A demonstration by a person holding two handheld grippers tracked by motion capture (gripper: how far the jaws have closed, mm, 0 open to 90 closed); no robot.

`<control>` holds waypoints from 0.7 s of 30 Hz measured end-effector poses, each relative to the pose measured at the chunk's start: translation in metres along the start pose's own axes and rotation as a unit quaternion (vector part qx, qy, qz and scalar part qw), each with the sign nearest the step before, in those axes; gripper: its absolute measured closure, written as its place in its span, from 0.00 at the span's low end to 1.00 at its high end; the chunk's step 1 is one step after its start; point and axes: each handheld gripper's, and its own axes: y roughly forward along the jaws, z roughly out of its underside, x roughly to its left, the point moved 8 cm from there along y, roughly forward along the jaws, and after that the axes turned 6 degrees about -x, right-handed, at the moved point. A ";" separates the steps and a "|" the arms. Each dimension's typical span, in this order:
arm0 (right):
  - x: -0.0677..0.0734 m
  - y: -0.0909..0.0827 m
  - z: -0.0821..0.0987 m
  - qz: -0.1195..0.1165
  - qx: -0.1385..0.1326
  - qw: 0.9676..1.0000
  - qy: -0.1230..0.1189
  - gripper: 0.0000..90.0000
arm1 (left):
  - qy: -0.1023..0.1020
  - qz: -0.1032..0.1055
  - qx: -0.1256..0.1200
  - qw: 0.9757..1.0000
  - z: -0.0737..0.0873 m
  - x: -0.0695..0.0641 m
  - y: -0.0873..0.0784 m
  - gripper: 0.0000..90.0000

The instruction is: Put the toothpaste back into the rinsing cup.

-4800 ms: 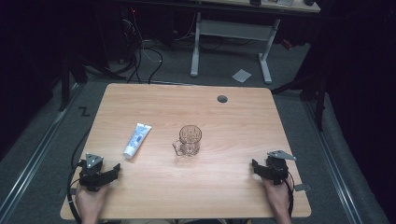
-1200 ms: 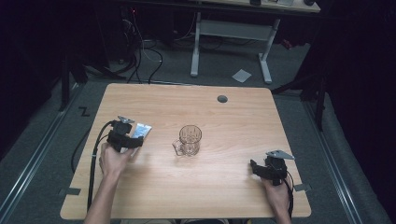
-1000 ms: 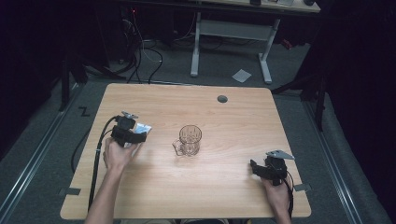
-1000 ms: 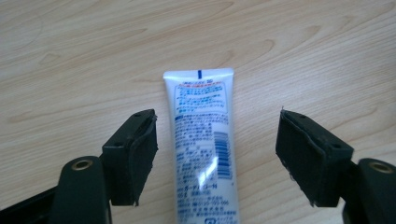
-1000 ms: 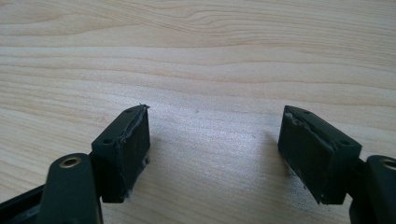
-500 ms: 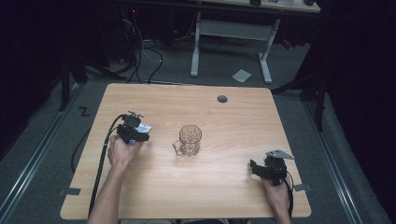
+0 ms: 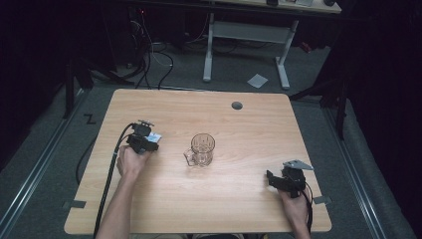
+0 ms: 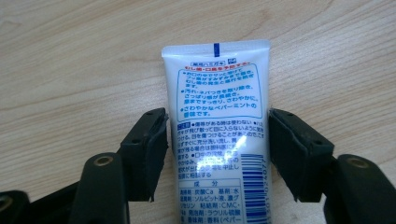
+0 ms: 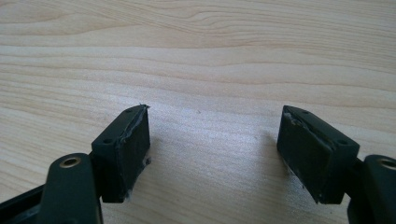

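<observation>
At frame centre a glass mug (image 7: 201, 149) stands empty on the bench (image 7: 239, 209), while left of it the left hand-held gripper (image 8: 217, 135), its jaws just closing, straddles the flat-lying tube (image 8: 218, 116) ungripped; the right hand-held gripper (image 9: 215, 144) gapes empty, lower right.

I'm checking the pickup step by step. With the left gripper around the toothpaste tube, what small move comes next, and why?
Probably finish closing. The left gripper straddles the toothpaste tube, which lies flat on the table; its jaws have just been closing, the right finger looks at the tube's edge, and a thin gap shows at the left finger.
</observation>
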 end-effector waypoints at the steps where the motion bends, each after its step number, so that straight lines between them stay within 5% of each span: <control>1: 0.000 0.000 0.000 0.000 0.000 1.000 0.000 0.28 | -0.002 0.001 0.000 1.000 0.000 0.000 0.001 0.45; 12: 0.000 0.000 0.000 0.000 0.000 1.000 0.001 0.28 | -0.014 0.015 0.005 1.000 0.000 0.001 0.002 0.49; 21: 0.000 0.000 0.000 0.000 0.000 1.000 0.001 0.28 | 0.011 0.010 0.025 1.000 -0.003 -0.002 -0.004 0.64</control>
